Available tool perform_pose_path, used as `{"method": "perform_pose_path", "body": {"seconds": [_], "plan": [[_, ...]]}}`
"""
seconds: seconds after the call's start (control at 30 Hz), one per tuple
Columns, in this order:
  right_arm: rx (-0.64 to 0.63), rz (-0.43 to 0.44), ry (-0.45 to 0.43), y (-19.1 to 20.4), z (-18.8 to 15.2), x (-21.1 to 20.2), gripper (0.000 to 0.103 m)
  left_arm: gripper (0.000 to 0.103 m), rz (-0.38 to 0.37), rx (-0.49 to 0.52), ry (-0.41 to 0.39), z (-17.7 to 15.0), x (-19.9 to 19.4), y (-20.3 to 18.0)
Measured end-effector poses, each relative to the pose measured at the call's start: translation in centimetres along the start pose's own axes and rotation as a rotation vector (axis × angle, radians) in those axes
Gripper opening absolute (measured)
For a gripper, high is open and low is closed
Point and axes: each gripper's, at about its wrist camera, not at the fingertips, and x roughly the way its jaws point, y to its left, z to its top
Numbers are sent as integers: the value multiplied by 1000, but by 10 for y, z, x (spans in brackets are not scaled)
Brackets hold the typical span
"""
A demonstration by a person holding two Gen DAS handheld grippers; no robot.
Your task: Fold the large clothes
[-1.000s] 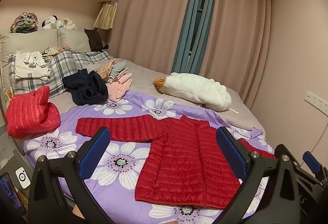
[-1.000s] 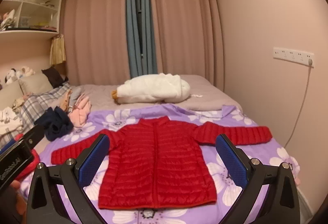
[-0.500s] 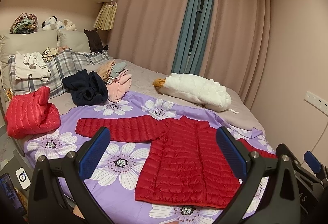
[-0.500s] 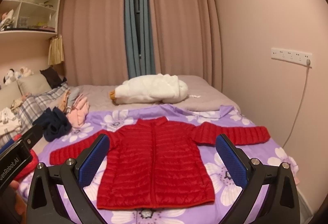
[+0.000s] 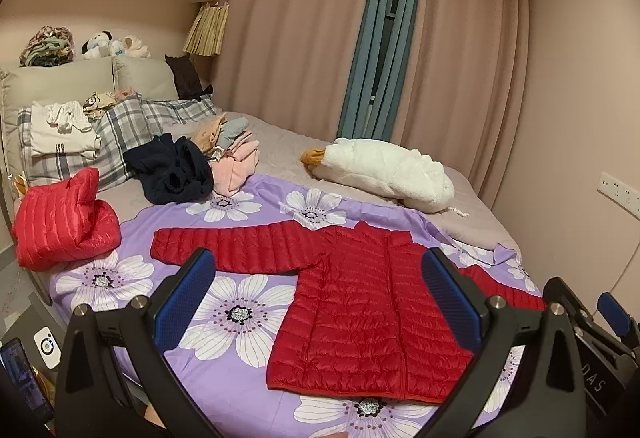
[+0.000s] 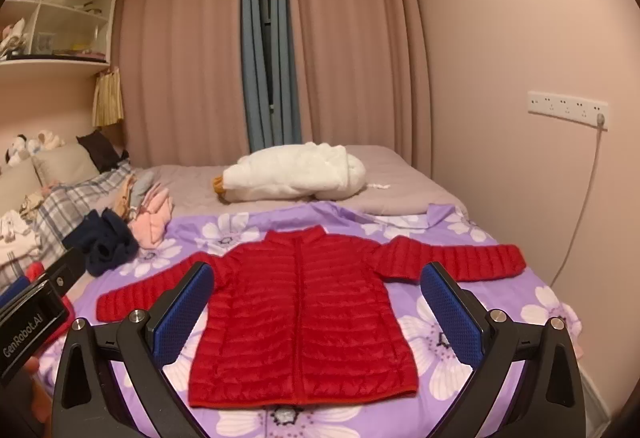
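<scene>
A red quilted puffer jacket (image 5: 360, 302) lies flat, front up, on a purple flowered sheet (image 5: 240, 314), both sleeves spread out sideways. It also shows in the right wrist view (image 6: 304, 310). My left gripper (image 5: 316, 302) is open and empty, held above the bed's near edge, over the jacket's left half. My right gripper (image 6: 316, 306) is open and empty, held above the jacket's hem, centred on its body. The right gripper's body shows at the left view's right edge (image 5: 592, 342).
A second red puffer jacket (image 5: 60, 222) lies bunched at the left edge. A navy garment (image 5: 172, 173), a pink clothes pile (image 5: 236, 165) and a white goose plush (image 5: 384, 173) lie farther back. Plaid pillows (image 5: 132, 129) are by the headboard. A wall (image 6: 540, 157) flanks the right.
Both views have shifted very slightly; the jacket and both open grippers stand as before.
</scene>
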Motion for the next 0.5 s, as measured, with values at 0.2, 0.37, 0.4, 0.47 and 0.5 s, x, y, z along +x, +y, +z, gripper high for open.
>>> {"method": "perform_pose_path", "body": {"seconds": [0.2,0.37,0.4,0.47,0.5], "plan": [[3,4,11,-1,0,2,102,103,8,1,-4,0,-1,0],[3,7,11,-1,0,2,102,103,14,1,-4,0,-1,0],[3,9,11,-2,-1,2,102,103,13,2,-3,0,-1,-1],[2,10,12,-1,-1,2,102,103,15,1,-4,0,-1,0],[2,10,12,-1,0,2,102,103,16,2,-3,0,-2,-1]]}}
